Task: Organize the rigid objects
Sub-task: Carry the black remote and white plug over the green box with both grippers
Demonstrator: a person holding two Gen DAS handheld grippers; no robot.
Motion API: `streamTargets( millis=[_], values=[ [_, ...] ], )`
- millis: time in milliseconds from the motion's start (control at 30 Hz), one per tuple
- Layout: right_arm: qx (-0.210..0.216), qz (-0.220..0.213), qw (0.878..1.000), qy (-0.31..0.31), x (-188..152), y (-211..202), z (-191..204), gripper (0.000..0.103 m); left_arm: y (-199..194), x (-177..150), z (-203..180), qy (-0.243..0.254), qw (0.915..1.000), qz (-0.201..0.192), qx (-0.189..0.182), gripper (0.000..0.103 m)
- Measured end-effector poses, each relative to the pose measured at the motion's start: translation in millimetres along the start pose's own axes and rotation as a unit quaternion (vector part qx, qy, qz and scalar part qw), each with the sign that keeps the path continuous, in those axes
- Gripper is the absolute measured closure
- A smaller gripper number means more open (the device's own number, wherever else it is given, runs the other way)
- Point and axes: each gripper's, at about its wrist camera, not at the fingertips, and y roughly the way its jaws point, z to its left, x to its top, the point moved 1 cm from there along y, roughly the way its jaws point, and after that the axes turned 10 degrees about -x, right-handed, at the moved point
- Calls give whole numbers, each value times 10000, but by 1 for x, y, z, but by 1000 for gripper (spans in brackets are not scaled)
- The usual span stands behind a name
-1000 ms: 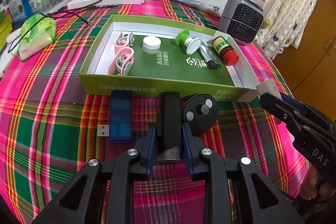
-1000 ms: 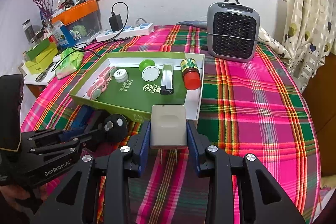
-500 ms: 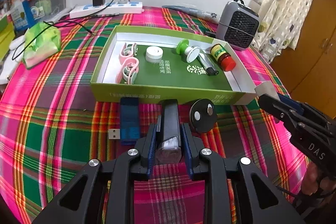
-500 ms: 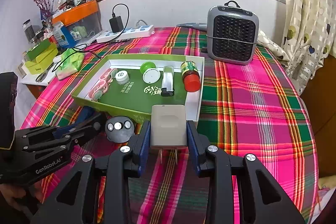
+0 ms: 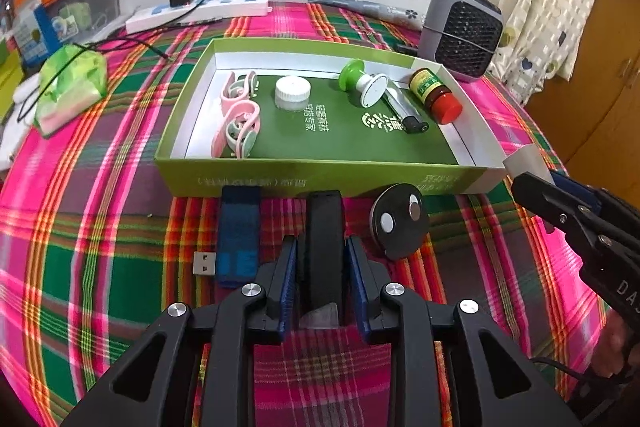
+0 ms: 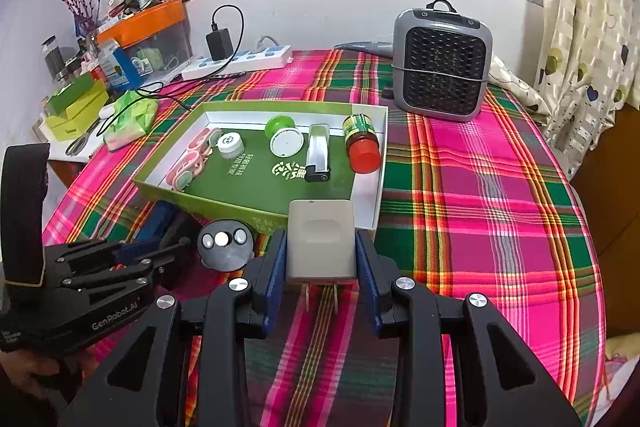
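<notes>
Gripping the white plug adapter (image 6: 321, 239) in my right gripper (image 6: 321, 263), I have just been opening my left gripper (image 5: 322, 283) around the black bar (image 5: 323, 243), pads apparently clear, near the green box (image 5: 320, 181)

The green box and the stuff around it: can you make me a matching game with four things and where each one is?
Things:
1. red-capped bottle
2. white plug adapter
3. blue USB stick
4. pink clips

Places:
A. on the cloth, in front of the green box
B. between the fingers of the right hand-held gripper
C. lying in the box at its heater end
D. in the box at the opposite end from the bottle

Pairs: 1-C, 2-B, 3-A, 4-D
</notes>
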Motion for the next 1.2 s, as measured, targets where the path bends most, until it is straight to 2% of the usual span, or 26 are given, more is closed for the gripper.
streamTargets(
  millis=[567,867,1200],
  values=[
    [-37,-50,10000,-3,2,-4,0,68,-16,3,1,82,9998,-180,-1,81],
    [-53,-147,9999,-32,13,-8,1,68,-34,20,-1,152,9990,-411,-91,81],
    [-102,-47,9999,-48,26,7,0,68,-33,51,3,213,9984,-502,-161,81]
  ],
)
